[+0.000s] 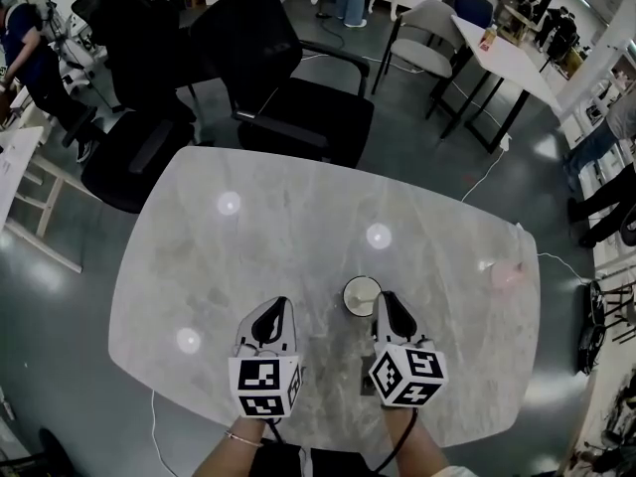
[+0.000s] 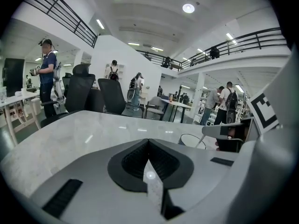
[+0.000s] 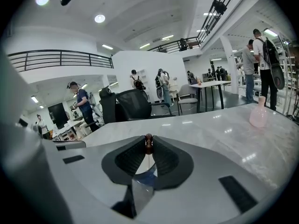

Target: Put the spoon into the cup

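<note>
Near edge of table (image 1: 298, 227): left gripper (image 1: 280, 306) jaws pressed together, nothing between. Right gripper (image 1: 387, 301) clenched on spoon (image 3: 148, 144), brown end at tips. Cup (image 1: 361, 295) upright just beside them. Pink bottle (image 1: 507, 273) near right edge.

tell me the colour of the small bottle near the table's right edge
Pale pink bottle, clearest in the right gripper view.
</note>
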Available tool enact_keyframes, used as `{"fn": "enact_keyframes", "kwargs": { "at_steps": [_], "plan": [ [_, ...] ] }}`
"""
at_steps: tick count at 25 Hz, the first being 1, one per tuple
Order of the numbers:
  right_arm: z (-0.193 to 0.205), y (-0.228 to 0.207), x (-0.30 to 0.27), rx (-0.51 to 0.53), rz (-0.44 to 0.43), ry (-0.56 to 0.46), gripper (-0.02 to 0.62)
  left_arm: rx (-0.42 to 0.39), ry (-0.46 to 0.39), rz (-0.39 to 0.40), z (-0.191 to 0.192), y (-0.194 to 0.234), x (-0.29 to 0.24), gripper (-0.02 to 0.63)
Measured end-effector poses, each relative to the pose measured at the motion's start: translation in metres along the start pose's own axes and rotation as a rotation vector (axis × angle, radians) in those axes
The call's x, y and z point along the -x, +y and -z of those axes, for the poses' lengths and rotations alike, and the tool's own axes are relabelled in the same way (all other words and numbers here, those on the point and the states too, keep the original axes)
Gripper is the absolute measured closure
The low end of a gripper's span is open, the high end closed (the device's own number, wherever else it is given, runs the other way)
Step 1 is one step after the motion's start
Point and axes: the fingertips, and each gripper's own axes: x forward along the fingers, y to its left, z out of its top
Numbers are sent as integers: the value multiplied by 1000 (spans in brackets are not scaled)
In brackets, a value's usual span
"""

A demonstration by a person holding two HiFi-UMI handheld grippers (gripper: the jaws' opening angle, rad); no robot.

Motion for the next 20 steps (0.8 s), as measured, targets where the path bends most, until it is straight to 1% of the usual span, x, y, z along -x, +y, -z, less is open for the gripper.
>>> {"fn": "enact_keyframes", "kwargs": {
  "at_steps": [4, 5, 7, 8, 15, 20],
  "plan": [
    [3, 0, -4, -3, -10, 11, 529, 0, 3, 1, 2, 0, 1, 588],
    [4, 0, -4, -6, -13, 13, 516, 0, 4, 2, 3, -1, 2, 588],
    [3, -1, -2, -12, -12, 15, 464, -3, 5, 5, 2, -2, 4, 588],
    [3, -1, -1, -15, -9, 14, 451, -5, 4, 5, 2, -2, 6, 588],
    [-5, -9, 15, -22, 15, -6, 451, -11, -7, 3, -3, -7, 16, 588],
    [-12, -12, 32, 4, 41, -14, 451, -18, -21, 13, -9, -14, 26, 588]
  ]
}}
